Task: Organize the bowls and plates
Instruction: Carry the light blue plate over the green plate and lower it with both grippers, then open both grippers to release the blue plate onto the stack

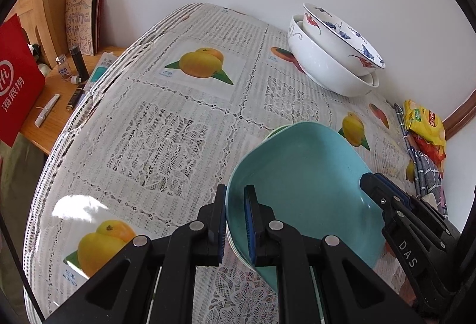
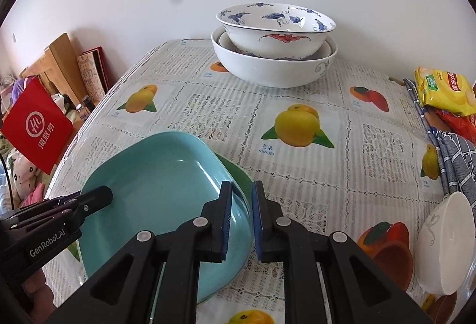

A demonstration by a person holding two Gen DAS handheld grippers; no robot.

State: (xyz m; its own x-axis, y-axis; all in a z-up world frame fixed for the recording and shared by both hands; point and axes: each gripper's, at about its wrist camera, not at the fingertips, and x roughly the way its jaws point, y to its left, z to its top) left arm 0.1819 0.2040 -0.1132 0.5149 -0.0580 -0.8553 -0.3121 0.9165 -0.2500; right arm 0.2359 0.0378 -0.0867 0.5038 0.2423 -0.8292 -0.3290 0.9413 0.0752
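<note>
Far to the left a red bag (image 2: 37, 124) stands by the side shelf, past the edge of the table (image 2: 297, 175) with its lace cloth and fruit prints. Next comes my left gripper (image 1: 235, 222), its jaws clamped on the left rim of the teal plate (image 1: 306, 181), one pad inside the rim and one outside. The plate sits near the front of the table, stacked on a green plate (image 2: 238, 178) whose edge peeks out underneath at the far right side. My right gripper (image 2: 241, 222) straddles the plate's right rim: the jaws stand narrowly apart, rim between them, and I cannot see the pads pressing on it. Behind, against the wall, a white bowl (image 2: 273, 68) holds a blue-patterned bowl (image 2: 276, 29) nested in it, tilted. Further right a small white bowl (image 2: 446, 240) lies tipped on its side near the table's edge, beside a blue checked cloth (image 2: 452, 151), with a yellow snack bag (image 2: 446, 92) behind that
</note>
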